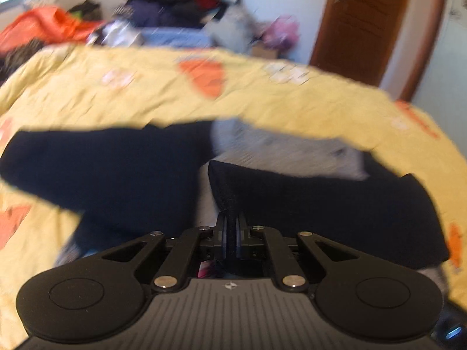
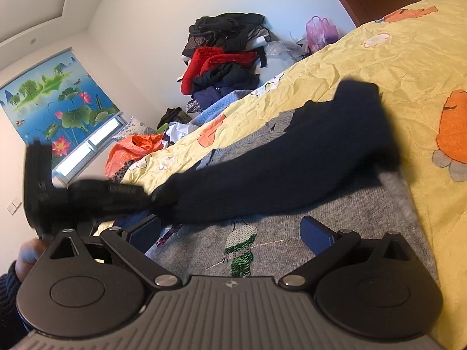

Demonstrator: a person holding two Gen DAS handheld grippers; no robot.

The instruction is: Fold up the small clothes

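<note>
Small grey knit sweater with navy sleeves and sequin motif, lying on yellow printed bedspread, left gripper pinching a navy sleeve end, right gripper spread wide above grey body, clothes pile beyond bed.

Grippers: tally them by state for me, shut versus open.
Shut: 1, the left gripper, pinching a navy sleeve.
Open: 1, the right gripper, over the grey sweater.
Total: 2.
</note>
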